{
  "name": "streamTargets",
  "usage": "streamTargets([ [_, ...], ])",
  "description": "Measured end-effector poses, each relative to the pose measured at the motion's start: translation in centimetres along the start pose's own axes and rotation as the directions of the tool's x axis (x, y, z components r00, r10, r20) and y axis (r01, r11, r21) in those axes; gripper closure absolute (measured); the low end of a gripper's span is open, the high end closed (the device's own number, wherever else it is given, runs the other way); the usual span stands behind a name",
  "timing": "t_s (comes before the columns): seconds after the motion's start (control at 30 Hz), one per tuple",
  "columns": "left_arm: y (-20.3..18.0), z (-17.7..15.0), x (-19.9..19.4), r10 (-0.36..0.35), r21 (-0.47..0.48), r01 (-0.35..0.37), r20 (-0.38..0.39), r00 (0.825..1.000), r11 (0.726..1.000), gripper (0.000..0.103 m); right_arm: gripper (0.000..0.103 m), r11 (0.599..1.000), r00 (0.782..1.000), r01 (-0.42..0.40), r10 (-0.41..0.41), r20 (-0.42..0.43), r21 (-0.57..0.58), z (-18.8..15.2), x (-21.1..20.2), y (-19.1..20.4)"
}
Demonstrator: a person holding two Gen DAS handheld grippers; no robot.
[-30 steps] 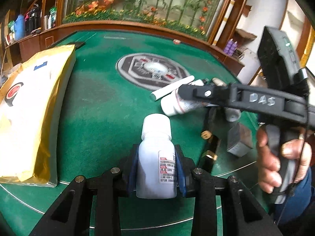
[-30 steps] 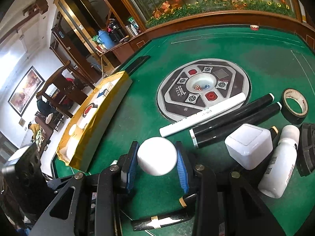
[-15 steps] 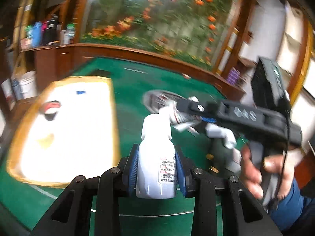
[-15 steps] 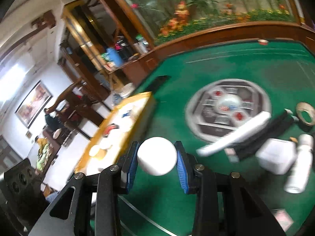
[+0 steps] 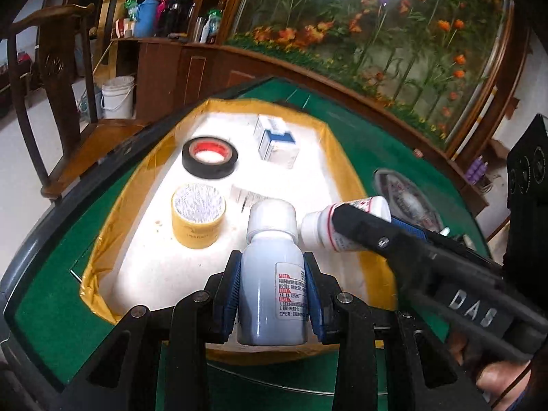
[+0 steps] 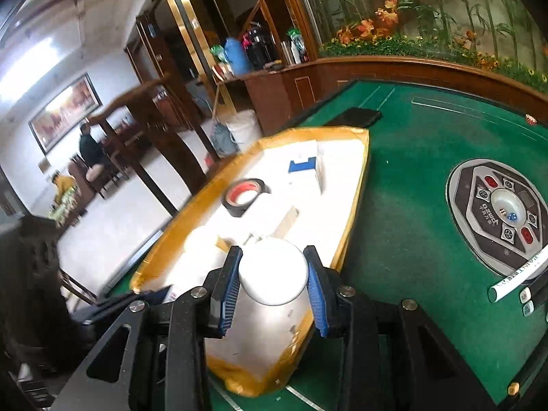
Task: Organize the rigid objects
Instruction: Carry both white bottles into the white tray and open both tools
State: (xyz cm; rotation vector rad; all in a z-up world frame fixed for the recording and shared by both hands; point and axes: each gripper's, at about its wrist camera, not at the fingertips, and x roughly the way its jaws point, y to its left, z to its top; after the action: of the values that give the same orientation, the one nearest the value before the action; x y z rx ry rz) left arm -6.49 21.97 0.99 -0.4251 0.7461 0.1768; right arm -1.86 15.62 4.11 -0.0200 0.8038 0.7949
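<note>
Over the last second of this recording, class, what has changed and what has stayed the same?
Both grippers swung from the clutter near the table's centre to above the yellow-edged box. The left gripper still clamps its white bottle; the right gripper still clamps its own bottle. Neither grip changed, and nothing was released.

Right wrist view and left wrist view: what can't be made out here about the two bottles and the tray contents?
- Right wrist view: the bottle in the right hand-held gripper shows only its white top; its body is hidden behind it.
- Left wrist view: print on the held bottle's label is too small to read.
- Right wrist view: the tray interior is overexposed; white items blend in.
- Left wrist view: the small box is blurred.
</note>
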Motion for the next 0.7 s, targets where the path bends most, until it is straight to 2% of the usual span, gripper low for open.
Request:
streamTargets([
  [0.13,-0.3,-0.2,0.3,0.031,0.018,-0.031,-0.012,0.999,0.999,0.067,0.068,0.999,1.0,0.009,-0.01,-0.017,-0.046,-0.6,1.0,0.1],
  [0.3,-0.6,-0.3,0.7,0.067,0.04,-0.066,-0.029,0.997,0.997,0.066,0.068,0.997,0.999,-0.029,0.026,-0.036,-0.067,-1.1,1.2,0.3],
  [0.53,-0.4,-0.1,0.2,0.06,0.033,-0.059,-0.03,0.998,0.998,0.065,0.064,0.997,0.998,-0.049,0.048,-0.029,-0.059,-1.3,0.6,0.3],
  [0.63,-0.6,-0.1,-0.2,0.066,0.038,-0.065,-0.029,0.997,0.997,0.058,0.062,0.997,0.997,-0.067,0.066,-0.035,-0.043,-1.3,0.4,0.2],
  [0.7,-0.6,-0.2,-0.6,0.085,0.04,-0.084,-0.022,0.996,0.996,0.044,0.061,0.995,0.995,-0.093,0.092,-0.045,-0.027,-1.4,0.3,0.0],
])
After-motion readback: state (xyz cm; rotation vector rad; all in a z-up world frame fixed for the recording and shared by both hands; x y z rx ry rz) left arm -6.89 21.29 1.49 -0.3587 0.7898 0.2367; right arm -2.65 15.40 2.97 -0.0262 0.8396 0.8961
